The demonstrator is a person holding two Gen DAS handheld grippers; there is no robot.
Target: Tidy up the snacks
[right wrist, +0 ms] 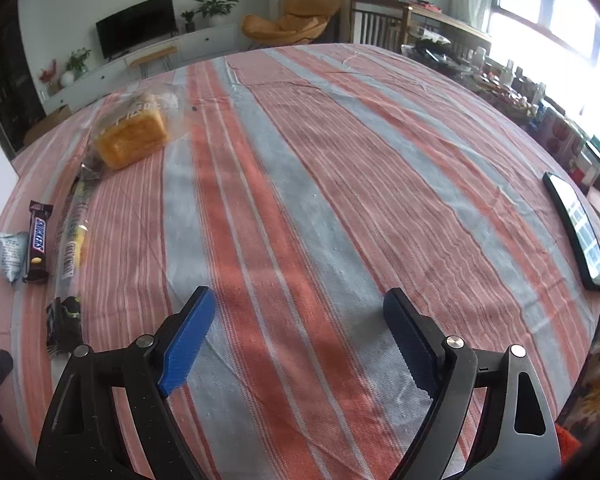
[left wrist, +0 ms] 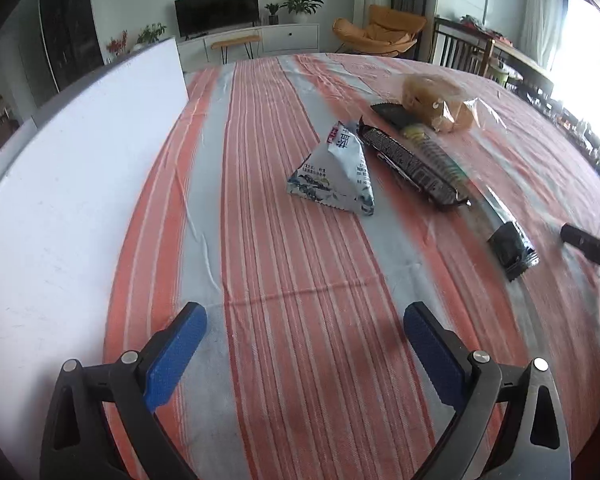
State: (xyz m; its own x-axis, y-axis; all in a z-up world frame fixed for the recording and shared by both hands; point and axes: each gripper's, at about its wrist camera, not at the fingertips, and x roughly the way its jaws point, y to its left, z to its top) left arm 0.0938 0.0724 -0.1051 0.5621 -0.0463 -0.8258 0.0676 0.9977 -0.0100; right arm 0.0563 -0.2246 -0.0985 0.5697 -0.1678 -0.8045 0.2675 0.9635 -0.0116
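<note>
Several snacks lie on the striped tablecloth. A white-and-blue triangular packet (left wrist: 334,174) (right wrist: 8,254) lies beside a dark Snickers bar (left wrist: 412,164) (right wrist: 38,242). Next to it is a long clear-and-black stick packet (left wrist: 472,196) (right wrist: 72,248). A bagged yellow bread (left wrist: 440,106) (right wrist: 134,138) lies at the far end. My left gripper (left wrist: 304,320) is open and empty, hovering over the cloth short of the triangular packet. My right gripper (right wrist: 298,308) is open and empty over bare cloth, right of the snacks.
A white board (left wrist: 72,184) covers the table's left side. A black phone (right wrist: 578,228) lies near the right edge. The tip of the other gripper (left wrist: 592,246) shows at the right of the left wrist view. Chairs and clutter stand beyond the table.
</note>
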